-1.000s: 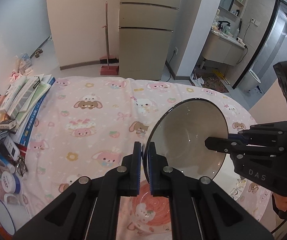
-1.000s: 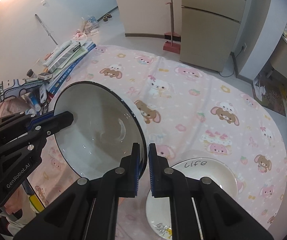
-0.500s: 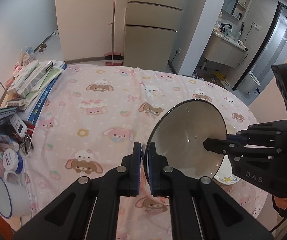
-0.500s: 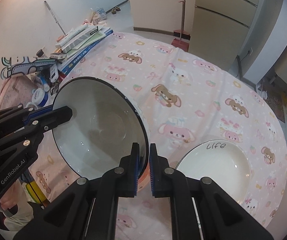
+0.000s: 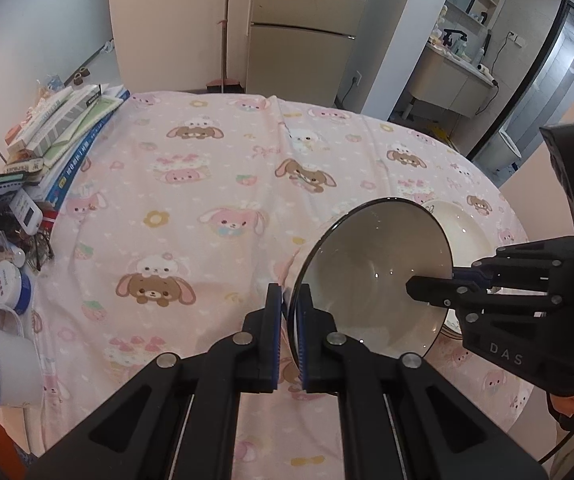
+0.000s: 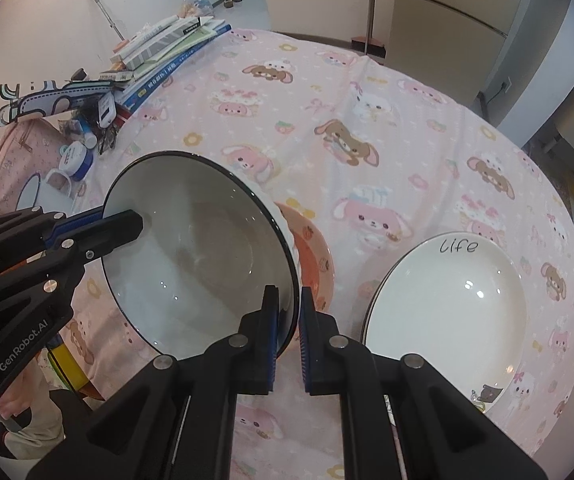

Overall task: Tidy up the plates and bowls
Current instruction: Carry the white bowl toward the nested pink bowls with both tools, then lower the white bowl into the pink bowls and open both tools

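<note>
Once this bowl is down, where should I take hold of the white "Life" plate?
Grip the white plate by its broad flat rim on the near edge, coming in low with the right tool. It lies flat on the cloth, so one finger must slide under the rim.

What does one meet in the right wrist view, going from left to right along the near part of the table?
left gripper → black-rimmed bowl → pink plate → white plate marked "Life"
</note>
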